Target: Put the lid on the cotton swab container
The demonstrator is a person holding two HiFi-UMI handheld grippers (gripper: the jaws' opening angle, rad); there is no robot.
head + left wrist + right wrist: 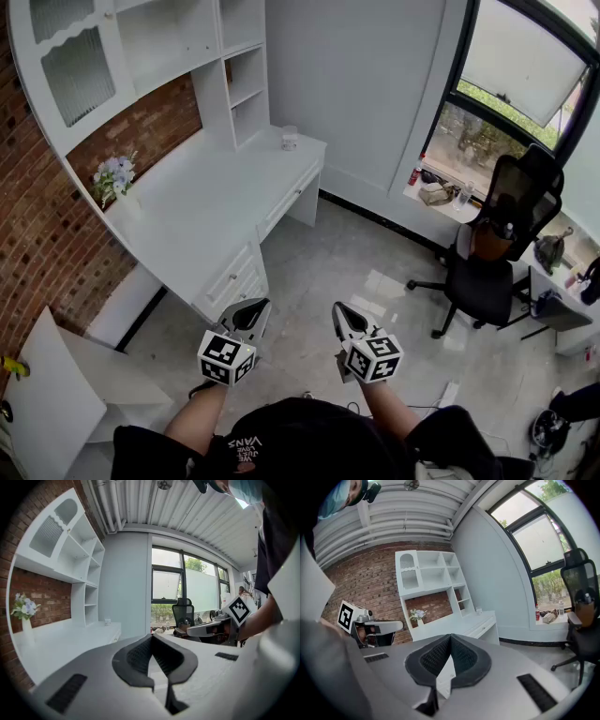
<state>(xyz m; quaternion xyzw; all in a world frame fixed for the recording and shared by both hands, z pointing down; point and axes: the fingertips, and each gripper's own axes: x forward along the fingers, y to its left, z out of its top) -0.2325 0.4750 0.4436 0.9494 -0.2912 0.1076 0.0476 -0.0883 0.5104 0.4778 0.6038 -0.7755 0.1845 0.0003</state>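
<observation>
Pale glossy floor [356, 272] is spreading beneath us, beside a long white worktop [202, 202] against a red brick wall [37, 253]. We are holding the grey plastic left gripper [255, 307] and right gripper [339, 312], both clenched on nothing, their cubes [226, 357] wearing black-and-white square markers. A small clear container [289, 138] is standing at the worktop's far end, well apart from both. Our black cap [291, 427] is showing white "VANS" lettering.

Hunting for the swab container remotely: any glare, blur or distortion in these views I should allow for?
Head view: even daylight, sheen on the floor, a clear item on the desk sharp but tiny. Left gripper view: heavy fisheye, dark corners, the shut left gripper fills the lower half. Right gripper view: same fisheye, tilted, bright window, shut right gripper blocks the foreground.
</observation>
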